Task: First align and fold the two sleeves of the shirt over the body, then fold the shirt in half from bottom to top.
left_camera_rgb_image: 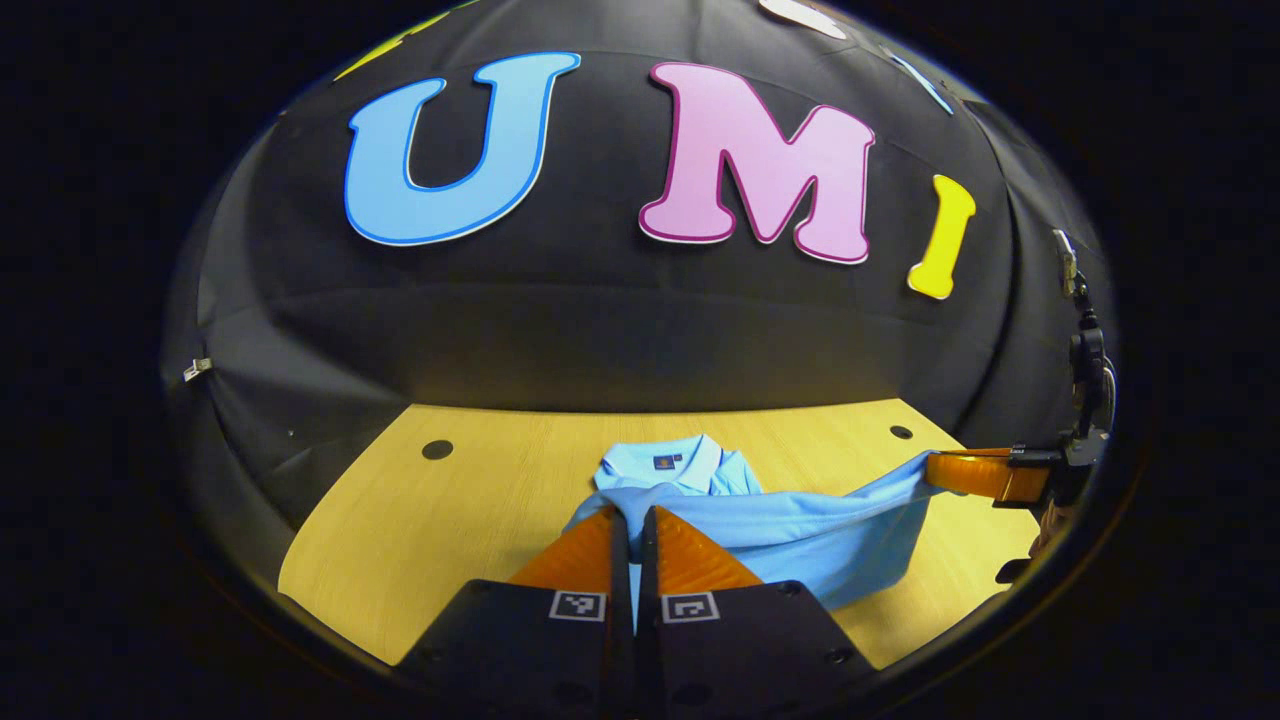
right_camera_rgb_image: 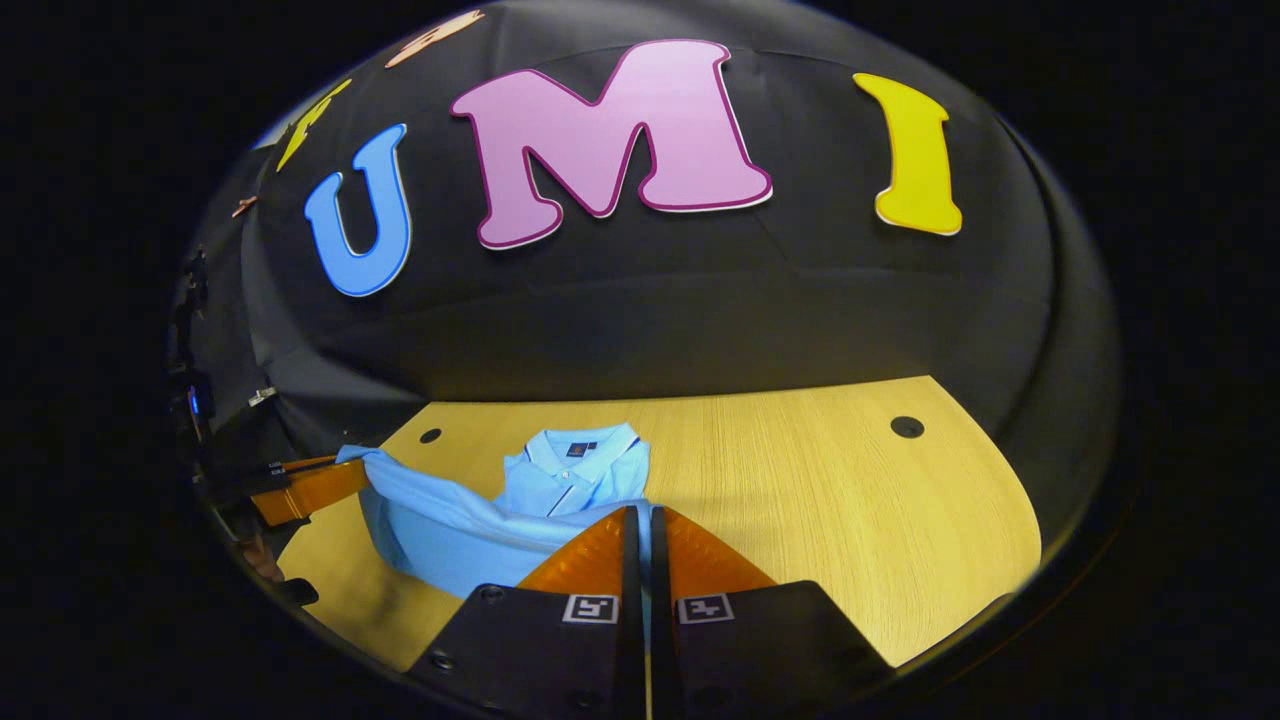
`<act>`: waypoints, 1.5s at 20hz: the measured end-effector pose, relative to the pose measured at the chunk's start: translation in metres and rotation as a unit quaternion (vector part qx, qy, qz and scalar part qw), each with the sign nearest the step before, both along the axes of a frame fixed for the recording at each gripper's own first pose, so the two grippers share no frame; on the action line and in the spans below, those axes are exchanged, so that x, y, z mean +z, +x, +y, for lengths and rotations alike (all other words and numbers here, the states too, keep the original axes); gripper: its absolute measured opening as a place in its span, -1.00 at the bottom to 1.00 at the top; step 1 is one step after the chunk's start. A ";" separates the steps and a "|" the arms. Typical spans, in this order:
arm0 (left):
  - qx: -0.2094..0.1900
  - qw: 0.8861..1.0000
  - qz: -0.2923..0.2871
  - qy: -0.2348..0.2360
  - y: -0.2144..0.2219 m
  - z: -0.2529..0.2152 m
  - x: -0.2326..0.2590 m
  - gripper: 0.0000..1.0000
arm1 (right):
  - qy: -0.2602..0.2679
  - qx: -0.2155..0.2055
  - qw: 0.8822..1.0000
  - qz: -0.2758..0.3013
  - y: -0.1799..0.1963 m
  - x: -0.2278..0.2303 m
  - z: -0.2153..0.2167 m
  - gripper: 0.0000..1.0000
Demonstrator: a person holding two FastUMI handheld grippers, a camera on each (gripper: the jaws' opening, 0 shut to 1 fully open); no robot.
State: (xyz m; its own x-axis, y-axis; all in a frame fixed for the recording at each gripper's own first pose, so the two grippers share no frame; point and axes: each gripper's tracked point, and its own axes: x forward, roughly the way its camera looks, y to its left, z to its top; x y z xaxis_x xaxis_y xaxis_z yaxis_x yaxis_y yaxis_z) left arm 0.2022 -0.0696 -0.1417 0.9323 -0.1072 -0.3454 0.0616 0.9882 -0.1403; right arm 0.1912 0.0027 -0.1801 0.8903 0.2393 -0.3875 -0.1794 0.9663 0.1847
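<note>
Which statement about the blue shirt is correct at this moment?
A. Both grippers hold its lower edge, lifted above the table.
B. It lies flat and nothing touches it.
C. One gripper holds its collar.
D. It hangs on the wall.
A: the left gripper and the right gripper each have their jaws closed on the shirt, whose lower edge is stretched between them above the table, while the collar rests on the wood.

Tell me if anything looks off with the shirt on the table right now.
Nothing looks damaged. The blue shirt has its bottom edge lifted off the wooden table, stretched between the left gripper and right gripper, both pinching the fabric. It sags in the middle; the collar lies flat.
</note>
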 end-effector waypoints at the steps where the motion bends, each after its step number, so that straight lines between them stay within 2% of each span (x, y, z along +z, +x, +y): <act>1: 0.004 1.000 -0.001 -0.002 0.011 0.001 -0.002 -0.88 | -0.001 -0.001 1.000 -0.002 0.011 -0.002 0.002 -0.86; 9: 0.043 0.999 0.006 0.000 0.112 0.022 -0.044 -0.88 | -0.007 -0.020 1.000 0.008 0.102 -0.042 0.015 -0.86; 17: 0.046 0.998 0.036 0.021 0.186 0.025 -0.092 -0.88 | -0.003 -0.045 0.998 0.038 0.183 -0.089 0.025 -0.87; 19: 0.049 0.997 0.051 0.022 0.195 0.026 -0.106 -0.88 | -0.003 -0.051 0.997 0.055 0.194 -0.107 0.027 -0.87; 20: 0.052 0.997 0.057 0.023 0.199 0.027 -0.113 -0.78 | -0.005 -0.052 0.997 0.063 0.197 -0.116 0.028 -0.87; 21: 0.053 0.996 0.063 0.024 0.202 0.028 -0.120 -0.88 | -0.008 -0.053 0.996 0.070 0.201 -0.125 0.028 -0.87; 25: 0.054 0.994 0.082 0.037 0.207 0.029 -0.141 -0.88 | -0.014 -0.055 0.994 0.094 0.205 -0.149 0.031 -0.87; 30: 0.053 0.993 0.096 0.038 0.208 0.026 -0.155 -0.89 | 0.009 -0.063 0.990 0.129 0.206 -0.175 0.032 -0.87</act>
State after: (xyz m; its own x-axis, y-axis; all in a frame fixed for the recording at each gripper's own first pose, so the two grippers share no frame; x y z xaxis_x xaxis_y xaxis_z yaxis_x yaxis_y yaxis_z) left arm 0.4104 -0.0437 -0.2963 0.8529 0.0205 -0.5216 -0.0636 0.9959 -0.0649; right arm 0.3970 0.0344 -0.3551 0.7859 0.1413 -0.6020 -0.0026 0.9743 0.2254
